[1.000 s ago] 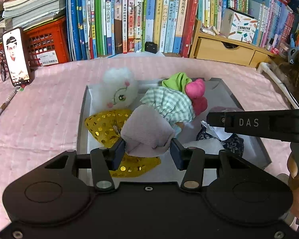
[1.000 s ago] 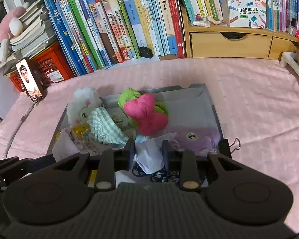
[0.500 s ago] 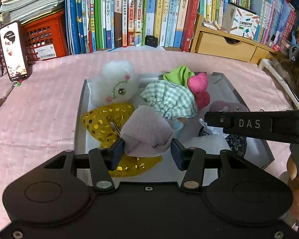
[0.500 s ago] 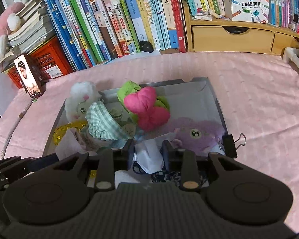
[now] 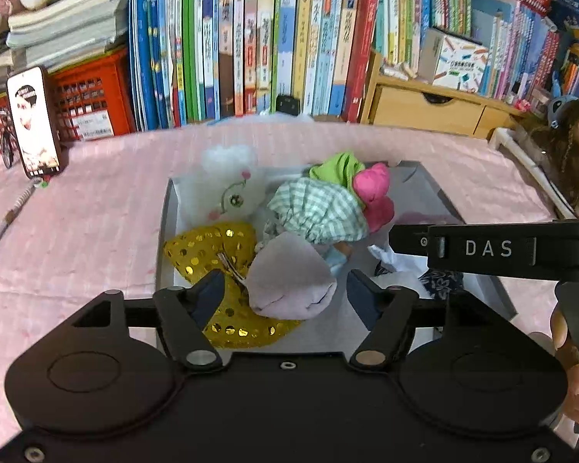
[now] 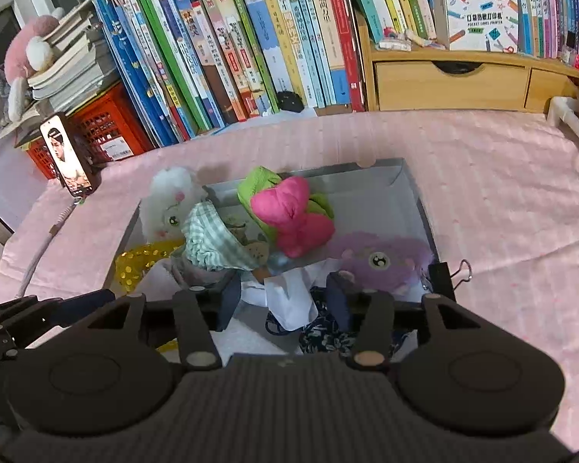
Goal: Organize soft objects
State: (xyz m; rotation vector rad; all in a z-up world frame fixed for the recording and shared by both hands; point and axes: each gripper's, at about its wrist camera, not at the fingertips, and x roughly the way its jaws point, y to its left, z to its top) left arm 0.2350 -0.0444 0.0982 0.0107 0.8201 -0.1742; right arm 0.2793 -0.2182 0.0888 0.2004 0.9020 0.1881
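Tools have both just been opening: left tool (image 5: 285, 295) brackets the loose mauve cloth (image 5: 289, 285), right tool (image 6: 280, 299) brackets white paper (image 6: 289, 297), inside the tray (image 6: 413, 196).

Matt grey tray (image 6: 413, 189); glittery sequinned gold cloth (image 5: 208, 247); fluffy white plush (image 5: 231, 177).
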